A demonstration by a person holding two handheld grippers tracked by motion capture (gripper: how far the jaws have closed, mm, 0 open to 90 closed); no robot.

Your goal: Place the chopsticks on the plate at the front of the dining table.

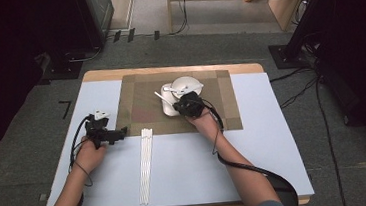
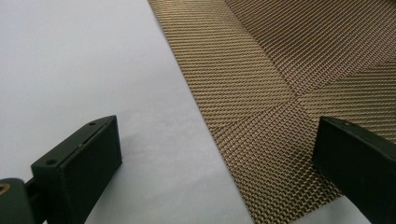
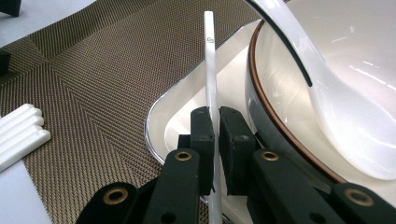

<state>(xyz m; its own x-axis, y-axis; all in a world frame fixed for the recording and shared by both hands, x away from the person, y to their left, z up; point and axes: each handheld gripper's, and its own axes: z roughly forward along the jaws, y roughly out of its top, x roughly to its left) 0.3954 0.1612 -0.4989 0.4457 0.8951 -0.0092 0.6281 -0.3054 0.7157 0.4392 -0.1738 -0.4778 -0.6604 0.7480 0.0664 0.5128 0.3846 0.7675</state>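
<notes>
My right gripper (image 1: 185,104) is shut on a thin white chopstick (image 3: 210,79), which runs up between the two pads (image 3: 203,135). It hangs over a small white rectangular dish (image 3: 180,112) beside a white bowl (image 1: 188,85) with a brown rim. A white spoon (image 3: 341,102) lies in the bowl. In the high view the chopstick (image 1: 160,96) points up and to the left from the gripper. My left gripper (image 1: 109,133) rests open at the left edge of the brown woven placemat (image 1: 141,106). Its jaws stand wide apart with nothing between them (image 2: 215,149).
Several white chopsticks (image 1: 146,161) lie side by side on the white table top (image 1: 186,168), just in front of the placemat; their ends (image 3: 21,133) appear at the left of the right gripper view. Cables trail from both grippers along the forearms.
</notes>
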